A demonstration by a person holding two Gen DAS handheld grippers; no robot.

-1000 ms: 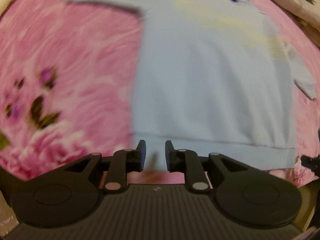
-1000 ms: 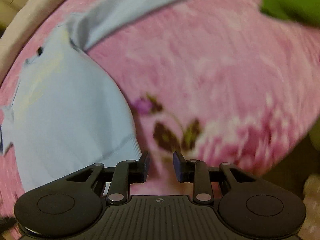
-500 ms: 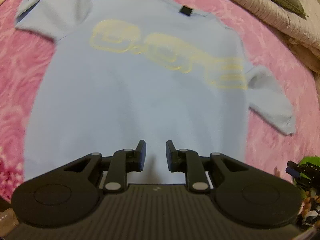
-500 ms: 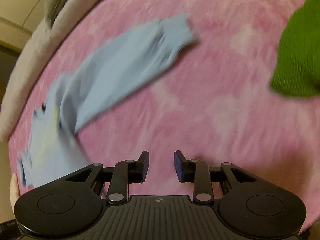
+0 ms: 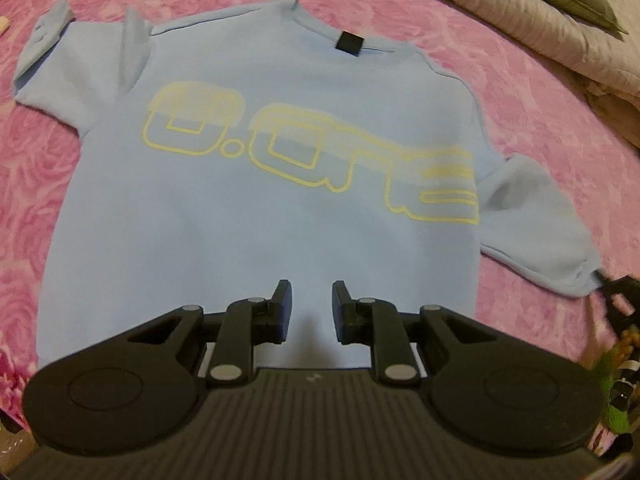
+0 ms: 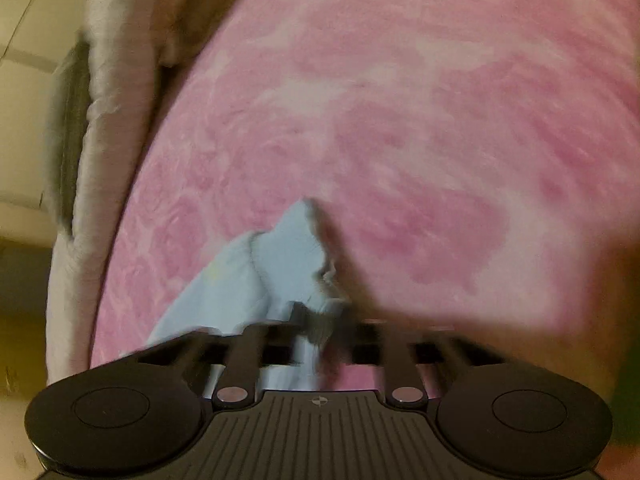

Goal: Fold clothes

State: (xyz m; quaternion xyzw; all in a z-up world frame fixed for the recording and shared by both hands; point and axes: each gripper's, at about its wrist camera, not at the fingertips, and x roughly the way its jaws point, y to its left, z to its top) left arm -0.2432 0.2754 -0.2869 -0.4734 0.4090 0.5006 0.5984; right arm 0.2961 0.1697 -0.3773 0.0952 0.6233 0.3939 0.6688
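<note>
Blanket: the pink rose-patterned blanket (image 5: 400,8) fills the ground ahead of both your tongs and runs out past each side of them.

T-shirt: the light blue T-shirt (image 5: 260,208) lies spread flat on the blanket straight ahead of your left gripper (image 5: 310,306), collar at the far end, hem nearest the fingers. Its yellow lettering (image 5: 312,156) runs across the chest, well ahead of the tips.

Sleeves: one sleeve (image 5: 536,232) reaches out ahead and to the right of your left gripper; the other lies far ahead to its left, with a fold standing up.

Left gripper: your jaws stand apart with a clear gap, hanging over the lower body of the shirt and holding nothing.

Right gripper: your right gripper (image 6: 322,332) has the bunched blue sleeve cloth (image 6: 280,268) running between its fingers. The cloth rises ahead of the tips and trails back to the left.

Hard to make out: the right fingers are smeared by motion blur, so you cannot tell whether they are clamped on the cloth or open around it. The shirt's hem is hidden behind your left gripper's body.

Edge: a grey quilted bedspread (image 5: 560,20) lies far ahead to the right.
</note>
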